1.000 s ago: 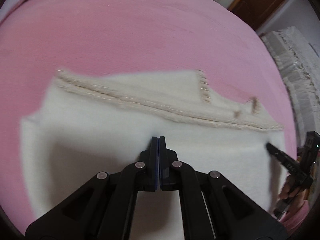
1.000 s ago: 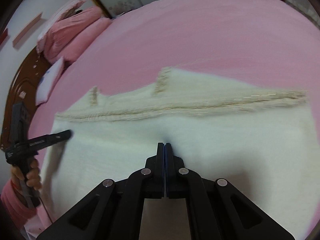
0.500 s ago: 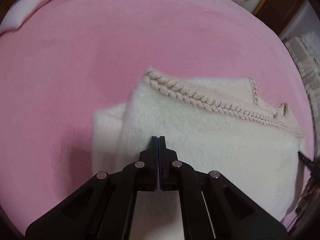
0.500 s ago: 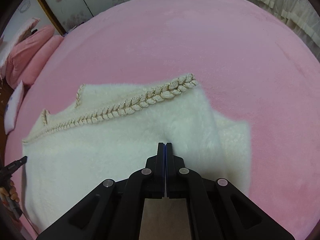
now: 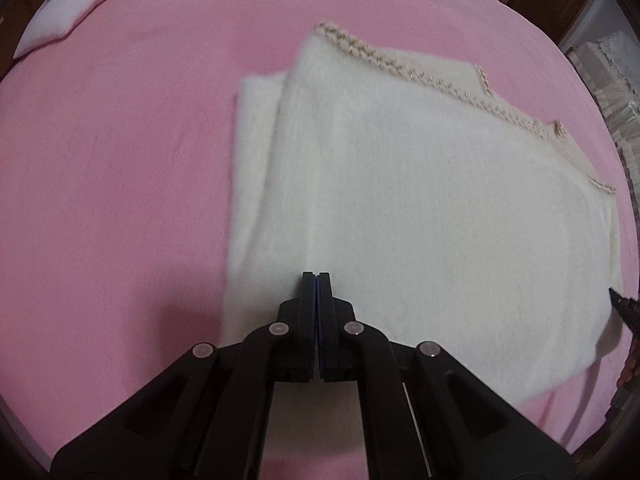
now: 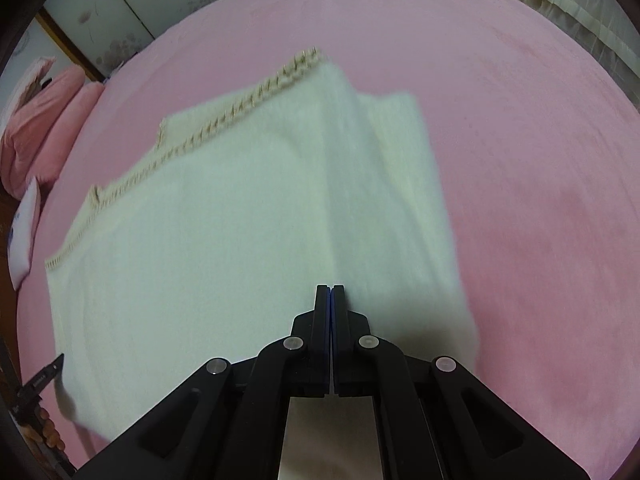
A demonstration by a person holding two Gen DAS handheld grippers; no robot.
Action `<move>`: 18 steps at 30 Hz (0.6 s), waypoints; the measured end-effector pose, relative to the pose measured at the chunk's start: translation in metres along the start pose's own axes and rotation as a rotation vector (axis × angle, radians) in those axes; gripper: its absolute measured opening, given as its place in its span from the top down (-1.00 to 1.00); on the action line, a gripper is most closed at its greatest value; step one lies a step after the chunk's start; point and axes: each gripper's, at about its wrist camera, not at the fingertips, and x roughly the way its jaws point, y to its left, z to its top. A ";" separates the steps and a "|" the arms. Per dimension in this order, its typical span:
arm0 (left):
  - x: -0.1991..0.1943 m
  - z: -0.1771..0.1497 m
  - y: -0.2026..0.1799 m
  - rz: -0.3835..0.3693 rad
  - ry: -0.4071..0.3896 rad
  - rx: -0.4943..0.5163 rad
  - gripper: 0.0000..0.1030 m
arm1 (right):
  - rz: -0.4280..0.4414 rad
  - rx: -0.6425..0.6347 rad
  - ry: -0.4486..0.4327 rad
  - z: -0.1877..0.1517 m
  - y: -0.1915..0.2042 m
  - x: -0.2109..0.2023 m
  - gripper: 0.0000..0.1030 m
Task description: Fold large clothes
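Observation:
A white fluffy garment (image 5: 420, 200) with braided beige trim (image 5: 400, 66) along its far edge lies folded on the pink bed cover (image 5: 120, 160). A lower layer sticks out at one side (image 5: 252, 140). My left gripper (image 5: 316, 276) is shut with nothing between its fingers, above the garment near that side. In the right wrist view the same garment (image 6: 200, 240) fills the middle. My right gripper (image 6: 330, 288) is also shut and holds nothing, over the step where the lower layer (image 6: 400, 180) shows. Each gripper's tip shows in the other's view: the right gripper (image 5: 622, 308), the left gripper (image 6: 48, 372).
A white pillow with blue print (image 5: 68, 12) lies at the bed's far left. Pink pillows (image 6: 44, 120) are stacked by flowered wardrobe doors (image 6: 120, 12). Lace-covered furniture (image 5: 612, 72) stands beyond the bed's right side. A hand (image 6: 44, 428) grips the left tool.
Both grippers slid sideways away from each other, from the garment's middle toward its two ends. Both stayed shut. The garment lies where it was.

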 end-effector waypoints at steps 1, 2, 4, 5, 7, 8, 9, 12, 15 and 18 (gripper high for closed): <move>-0.003 -0.005 0.003 -0.007 0.011 -0.010 0.99 | -0.012 0.007 0.014 -0.009 -0.002 -0.004 1.00; -0.006 -0.011 0.005 -0.011 0.021 -0.021 0.99 | -0.022 0.014 0.020 -0.016 -0.003 -0.009 1.00; -0.012 -0.023 0.003 -0.014 0.042 -0.051 0.99 | -0.041 0.019 0.033 -0.027 -0.003 -0.017 1.00; -0.014 -0.026 0.005 -0.016 0.060 -0.079 0.99 | -0.047 0.017 0.042 -0.031 -0.002 -0.020 1.00; -0.017 -0.033 0.014 -0.036 0.111 -0.174 0.99 | -0.058 0.019 0.076 -0.046 0.009 -0.026 0.98; -0.019 -0.036 0.021 -0.049 0.132 -0.227 0.99 | -0.061 0.018 0.093 -0.051 0.014 -0.029 0.98; -0.019 -0.040 0.024 -0.062 0.150 -0.275 0.99 | -0.064 0.011 0.111 -0.057 0.019 -0.032 0.98; -0.025 -0.052 0.031 -0.085 0.170 -0.356 0.99 | -0.020 0.009 0.167 -0.077 0.033 -0.043 0.94; -0.035 -0.066 0.030 -0.106 0.170 -0.361 0.99 | 0.078 0.057 0.248 -0.094 0.053 -0.042 0.94; -0.039 -0.080 0.027 -0.128 0.213 -0.343 0.99 | 0.100 0.014 0.259 -0.105 0.086 -0.042 0.94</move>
